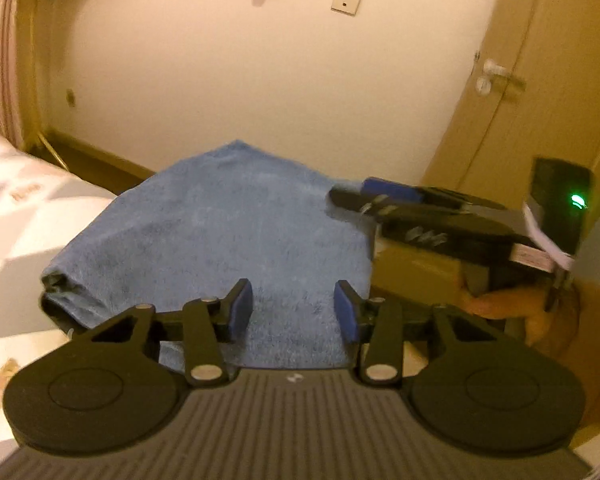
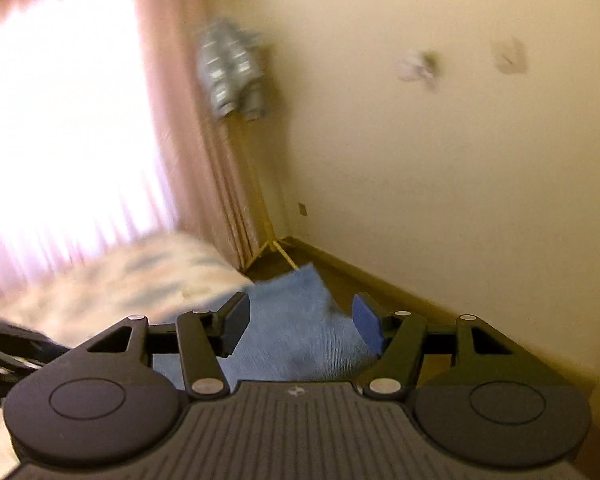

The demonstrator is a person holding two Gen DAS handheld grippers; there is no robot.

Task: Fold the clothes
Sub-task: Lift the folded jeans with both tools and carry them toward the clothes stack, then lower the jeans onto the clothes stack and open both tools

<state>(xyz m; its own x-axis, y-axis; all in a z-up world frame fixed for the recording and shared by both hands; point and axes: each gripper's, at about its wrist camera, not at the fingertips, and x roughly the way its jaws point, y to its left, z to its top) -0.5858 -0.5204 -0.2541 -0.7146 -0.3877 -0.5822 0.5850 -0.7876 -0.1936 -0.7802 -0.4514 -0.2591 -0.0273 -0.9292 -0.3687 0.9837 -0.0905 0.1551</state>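
A blue fleecy garment [image 1: 220, 232] lies folded on the bed and reaches its far corner. My left gripper [image 1: 294, 309] hovers over its near part, jaws apart, with the cloth under the blue pads [image 1: 240, 308], not pinched. At the garment's right edge, seen side-on, is my right gripper [image 1: 352, 196], carried by a hand [image 1: 496, 302]. In the right wrist view the same garment [image 2: 300, 332] lies below the right gripper [image 2: 300, 322], whose jaws stand apart with nothing gripped.
The bed's patterned sheet [image 1: 28, 220] spreads to the left. Behind the bed are a cream wall [image 1: 260, 80] and dark skirting; a door [image 1: 548, 80] stands at the right. A pink curtain [image 2: 204, 140] and clothes on a stand [image 2: 232, 76] fill the corner.
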